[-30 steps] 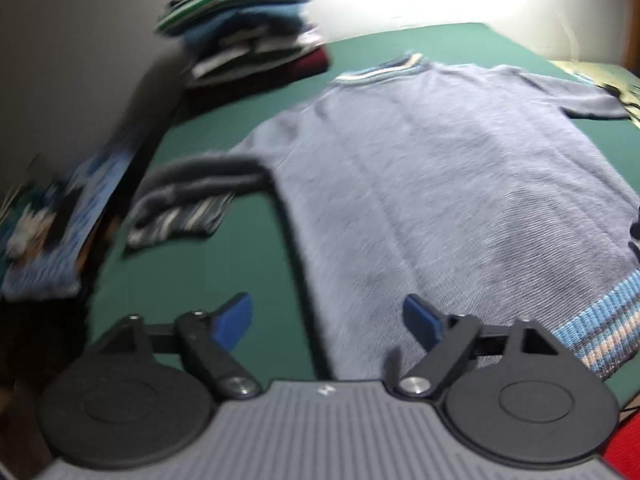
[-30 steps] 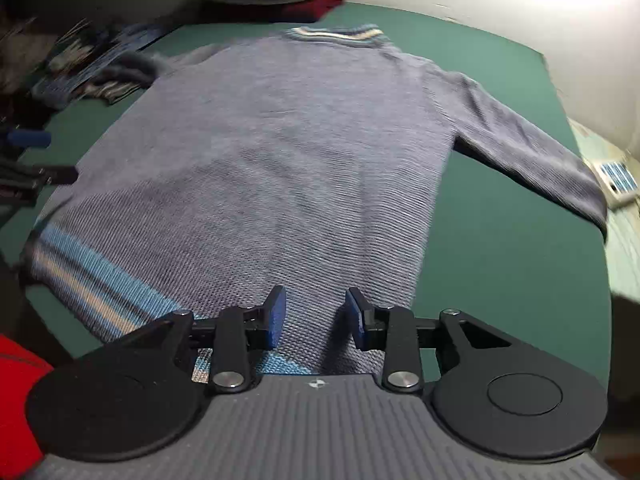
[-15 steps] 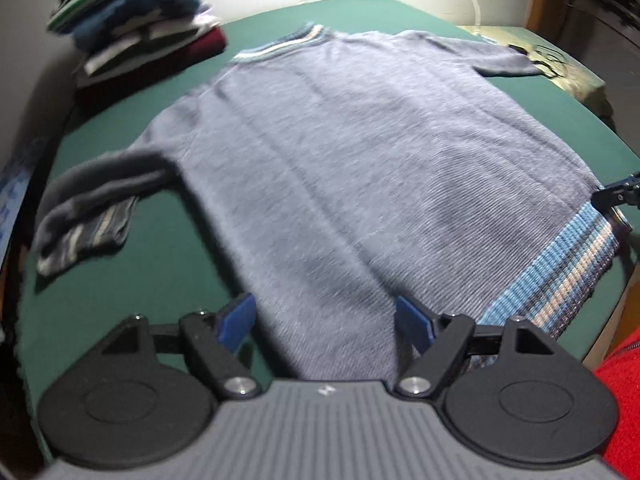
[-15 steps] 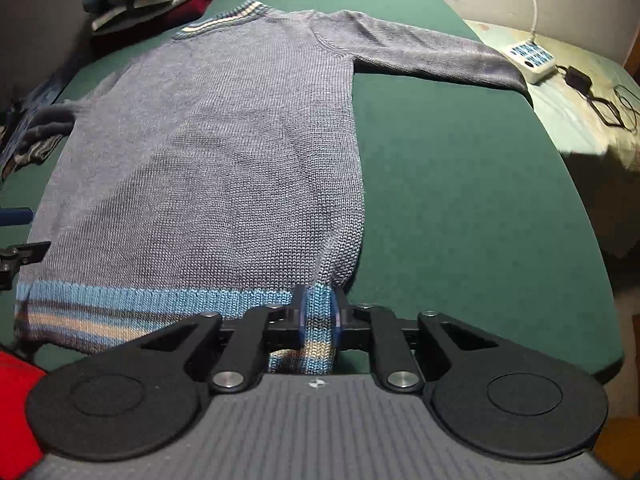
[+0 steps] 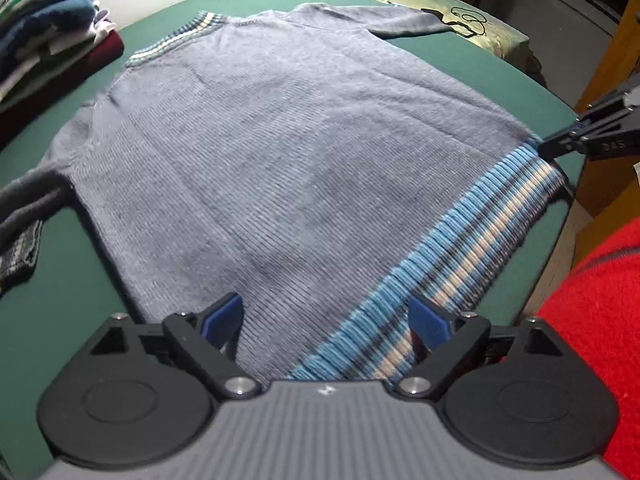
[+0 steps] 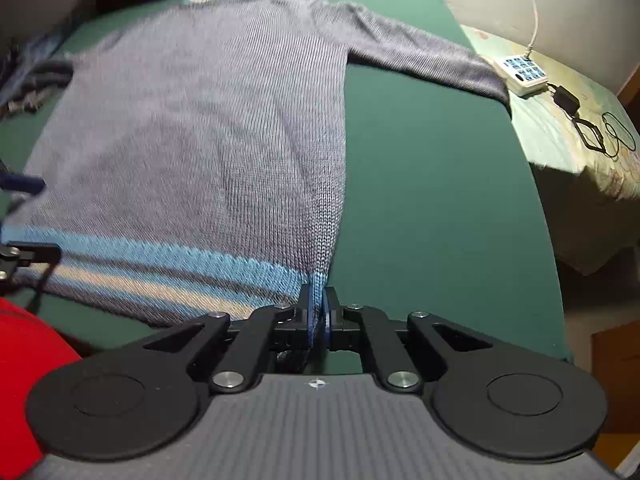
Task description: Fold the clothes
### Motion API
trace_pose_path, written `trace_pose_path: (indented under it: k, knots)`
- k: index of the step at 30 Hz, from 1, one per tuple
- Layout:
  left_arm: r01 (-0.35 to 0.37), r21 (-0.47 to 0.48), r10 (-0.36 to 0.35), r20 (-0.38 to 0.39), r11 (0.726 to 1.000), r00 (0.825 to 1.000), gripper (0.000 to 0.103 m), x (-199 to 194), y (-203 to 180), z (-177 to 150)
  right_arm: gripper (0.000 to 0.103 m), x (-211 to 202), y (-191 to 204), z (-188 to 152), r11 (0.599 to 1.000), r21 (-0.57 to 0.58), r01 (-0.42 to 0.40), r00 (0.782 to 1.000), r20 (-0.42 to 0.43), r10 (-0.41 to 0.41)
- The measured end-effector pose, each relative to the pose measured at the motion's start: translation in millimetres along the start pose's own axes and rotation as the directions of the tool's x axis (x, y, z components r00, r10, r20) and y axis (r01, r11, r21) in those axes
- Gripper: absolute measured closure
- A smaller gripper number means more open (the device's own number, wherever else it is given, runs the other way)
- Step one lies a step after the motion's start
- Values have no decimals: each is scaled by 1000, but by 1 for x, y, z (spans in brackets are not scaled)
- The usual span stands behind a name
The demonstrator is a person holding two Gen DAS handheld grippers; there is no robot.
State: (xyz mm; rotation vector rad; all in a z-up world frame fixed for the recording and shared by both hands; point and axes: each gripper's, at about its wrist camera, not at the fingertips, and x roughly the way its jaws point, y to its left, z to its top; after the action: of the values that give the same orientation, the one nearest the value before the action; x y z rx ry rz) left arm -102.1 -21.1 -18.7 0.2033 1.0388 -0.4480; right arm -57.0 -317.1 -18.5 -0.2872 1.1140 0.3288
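A grey-blue knitted sweater (image 5: 280, 152) lies spread flat on the green table cover (image 6: 432, 184), filling the middle of both views, its striped collar (image 5: 176, 38) toward the top of the frame and its blue-and-cream striped hem (image 5: 472, 236) toward the bottom. In the right wrist view one sleeve (image 6: 420, 56) stretches to the upper right, its cuff close to a white power strip (image 6: 520, 72); in the left wrist view the other sleeve (image 5: 28, 196) bunches at the left edge.

The right gripper (image 6: 319, 316) is clamped on the hem's lower right corner, with the ribbed band pinched between its blue pads. The left gripper (image 5: 326, 320) hovers at the hem's opposite corner, its jaws opening wide; the knit lies under them but the pads do not press on it.

The sweater looks soft, limp and fairly thick, so it will likely sag and stretch when lifted instead of holding a line. The ribbed hem is the densest part and probably the surest place to grip; the matching corner under the left gripper seems the natural second hold. A shallow pinch on loose knit may slip or catch only the top layer.

A stack of folded clothes (image 5: 48, 36) sits in the upper left of the left wrist view, and red fabric (image 5: 592, 320) fills its lower right.
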Motion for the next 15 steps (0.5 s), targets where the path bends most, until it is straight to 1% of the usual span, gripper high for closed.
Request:
trace_pose_path:
  k: [1, 2, 4, 5, 6, 8, 10, 12, 14, 15]
  knots:
    - [-1, -12, 1, 0, 1000, 1000, 14, -1, 2, -1, 93, -1, -1, 3, 1000, 0, 18, 1000, 3, -18]
    - [-1, -24, 1, 0, 1000, 1000, 15, -2, 3, -2, 86, -3, -4, 6, 1000, 8, 22, 1000, 20, -22]
    - [-2, -47, 2, 5, 999, 1000, 19, -5, 4, -3, 84, -13, -6, 18, 1000, 25, 8, 994, 106, -10]
    - [0, -59, 1, 10, 998, 1000, 19, -7, 4, -2, 82, -16, -6, 25, 1000, 22, -2, 988, 153, -1]
    - [-2, -71, 3, 17, 997, 1000, 19, -9, 3, -2, 78, -14, -3, 32, 1000, 12, -26, 984, 176, 23]
    - [-5, -94, 8, 32, 996, 999, 17, -11, 0, -1, 77, -1, 7, 46, 996, -19, -90, 978, 188, 92]
    - [-9, -110, 14, 42, 994, 999, 17, -12, -1, -1, 78, 17, 17, 56, 991, -30, -133, 977, 164, 136]
    - [-13, -122, 18, 44, 992, 999, 17, -12, 0, -3, 77, 31, 26, 61, 990, -28, -141, 981, 128, 143]
    - [-13, -144, 17, 29, 990, 999, 17, -10, 6, -10, 75, 33, 30, 60, 990, -29, -135, 983, 125, 137]
    - [-17, -160, 23, 35, 987, 999, 17, -13, 11, -15, 74, 32, 33, 60, 991, -44, -127, 984, 117, 131]
